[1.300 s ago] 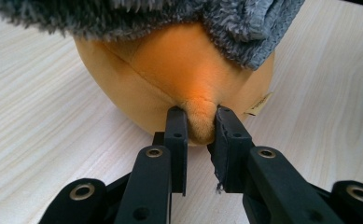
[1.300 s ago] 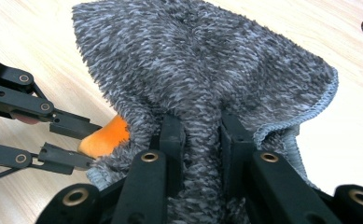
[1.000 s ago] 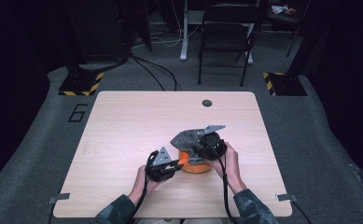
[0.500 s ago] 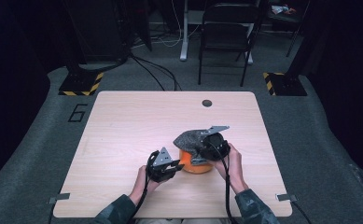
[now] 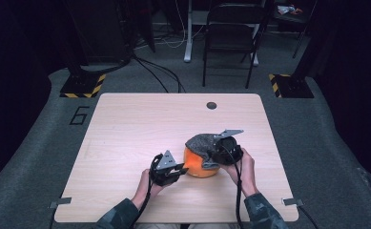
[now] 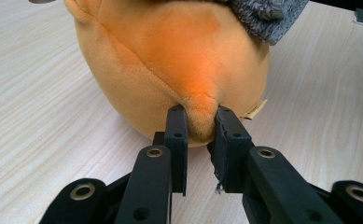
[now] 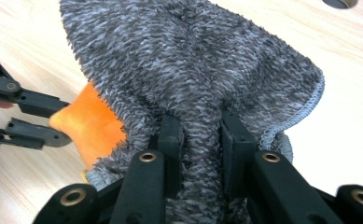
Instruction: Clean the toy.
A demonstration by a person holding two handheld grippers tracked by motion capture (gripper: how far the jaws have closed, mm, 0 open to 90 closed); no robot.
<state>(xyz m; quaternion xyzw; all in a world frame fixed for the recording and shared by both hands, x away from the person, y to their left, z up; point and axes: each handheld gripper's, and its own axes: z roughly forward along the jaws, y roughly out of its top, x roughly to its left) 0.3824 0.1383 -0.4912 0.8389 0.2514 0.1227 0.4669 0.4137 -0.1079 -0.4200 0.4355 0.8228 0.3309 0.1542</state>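
An orange plush ball (image 5: pixel 197 164) sits on the wooden table (image 5: pixel 126 129), near its front middle. A grey fuzzy cloth (image 5: pixel 201 143) is draped over the ball's top. My left gripper (image 5: pixel 182 170) is at the ball's left side, shut on a pinch of the orange plush (image 6: pixel 202 121). My right gripper (image 5: pixel 211 155) is at the ball's right, shut on a fold of the grey cloth (image 7: pixel 202 135). In the right gripper view the orange plush (image 7: pixel 88 123) peeks out under the cloth, with the left gripper's jaws beside it at the left edge.
A round cable hole (image 5: pixel 211 105) is set in the table's far edge. A folding chair (image 5: pixel 231 38) and stand bases with yellow-black stripes (image 5: pixel 82 86) are on the floor beyond. Bare tabletop spreads to the left and far side of the ball.
The right gripper and the grey cloth have shifted slightly over the ball. The left gripper has kept still.
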